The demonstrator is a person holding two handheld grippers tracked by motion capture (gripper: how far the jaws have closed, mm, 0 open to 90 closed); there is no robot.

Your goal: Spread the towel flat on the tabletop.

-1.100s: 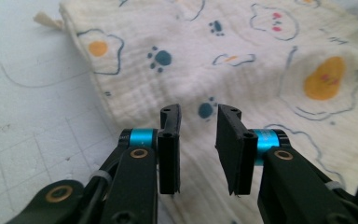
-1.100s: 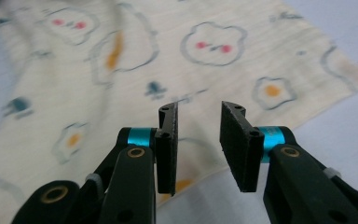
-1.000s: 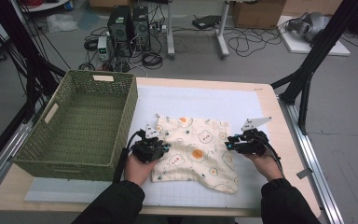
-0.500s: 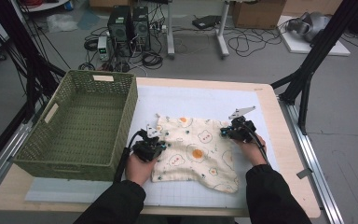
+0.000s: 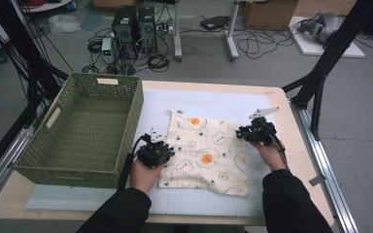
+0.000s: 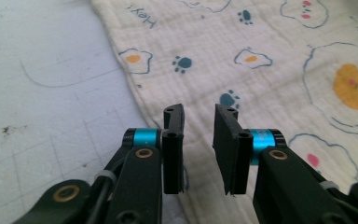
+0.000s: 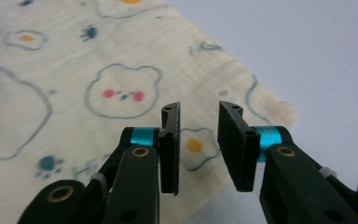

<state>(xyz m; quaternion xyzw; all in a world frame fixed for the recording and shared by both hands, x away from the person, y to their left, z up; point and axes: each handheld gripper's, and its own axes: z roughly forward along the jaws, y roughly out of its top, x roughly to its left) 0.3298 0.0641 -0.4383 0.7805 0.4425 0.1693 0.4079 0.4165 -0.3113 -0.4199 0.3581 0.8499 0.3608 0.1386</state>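
2 grippers are working at opposite edges of a printed cloth (image 5: pixel 205 150) that is lying spread on the white mat (image 5: pixel 213 104) near the middle of the table (image 5: pixel 291 160), just right of the green woven basket (image 5: pixel 85 128). The left gripper (image 5: pixel 161 150) is sitting over the cloth's left edge, and in the left gripper view its jaws are standing slightly apart after just opening, with bare fabric and the hem showing through the gap, nothing pinched. The right gripper (image 5: pixel 245 133) is hovering at the cloth's right edge near the far corner; the right gripper view is showing its jaws parted in the same way, also freshly opened, with the egg-and-bear print lying flat below them and not gripped. Both tools seem to be released because the cloth is now lying mostly flat, so pulling it taut at 2 sides looks finished. Placing 1 gripper at each side is keeping them ready to take matching edges, probably for a fold, with the basket waiting alongside as the likely destination.
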